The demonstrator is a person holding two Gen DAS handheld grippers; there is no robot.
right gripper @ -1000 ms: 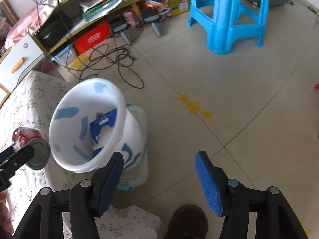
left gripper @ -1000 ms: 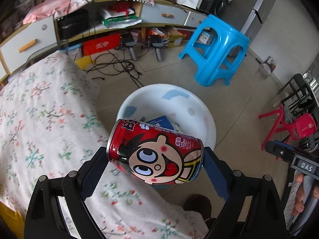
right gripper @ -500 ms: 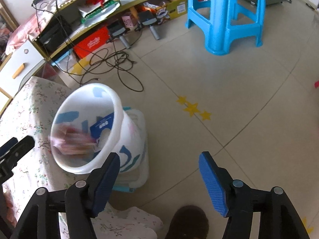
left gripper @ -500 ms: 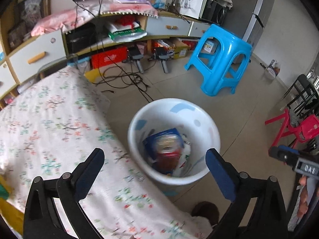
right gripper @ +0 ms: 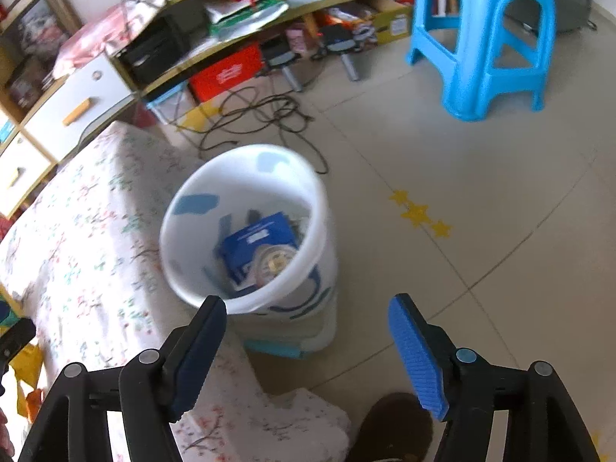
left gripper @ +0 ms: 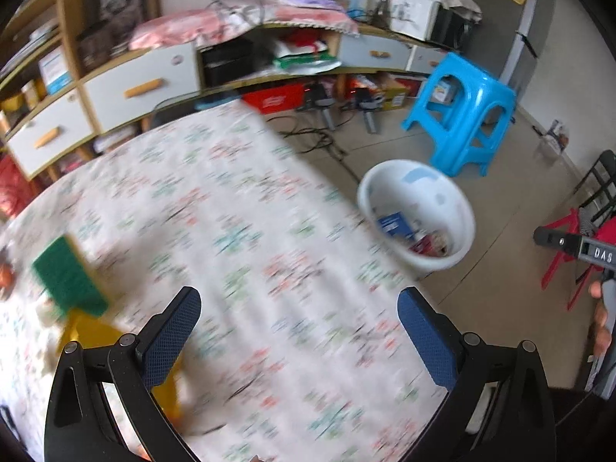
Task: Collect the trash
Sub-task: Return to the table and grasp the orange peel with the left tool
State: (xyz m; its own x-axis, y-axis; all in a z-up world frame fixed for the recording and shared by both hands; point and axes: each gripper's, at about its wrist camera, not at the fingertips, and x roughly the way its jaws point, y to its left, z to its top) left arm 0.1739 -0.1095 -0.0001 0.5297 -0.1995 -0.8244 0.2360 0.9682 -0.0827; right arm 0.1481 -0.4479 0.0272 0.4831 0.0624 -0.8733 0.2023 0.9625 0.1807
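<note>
Left claw (left gripper: 296, 331): jaws spread as wide as they go, nothing between the blue pads, nothing touched. It hangs over the counter (left gripper: 238, 231), which is covered in a floral cloth; the left wrist view is motion-blurred.

On the counter at far left: a green block-shaped item (left gripper: 67, 275) with something yellow (left gripper: 90, 333) just near of it. Too blurred to name either one.

Right claw (right gripper: 308, 350): jaws partway apart and opening, empty, no contact with anything. It points down at the floor just beside the counter's right edge, with the trash bin (right gripper: 246, 161) right in front of the left pad.

Trash bin: a white plastic bucket with blue patches, upright on the tiled floor, touching or nearly touching the draped counter edge. It seems to sit on a white and blue base. Inside:
- a blue carton (right gripper: 258, 242), tilted against the wall
- a can (right gripper: 273, 263) lying against the carton, metal end facing up, red side visible in the left wrist view
- some pale scraps underneath, can't tell what they are

Further right: black cables (right gripper: 261, 115) on the floor beyond the bin, yellow star stickers (right gripper: 417, 211) on the tiles, a blue plastic stool (right gripper: 489, 38) far right. A dark shoe (right gripper: 392, 419) sits at the near edge, between the right claw's fingers.
</note>
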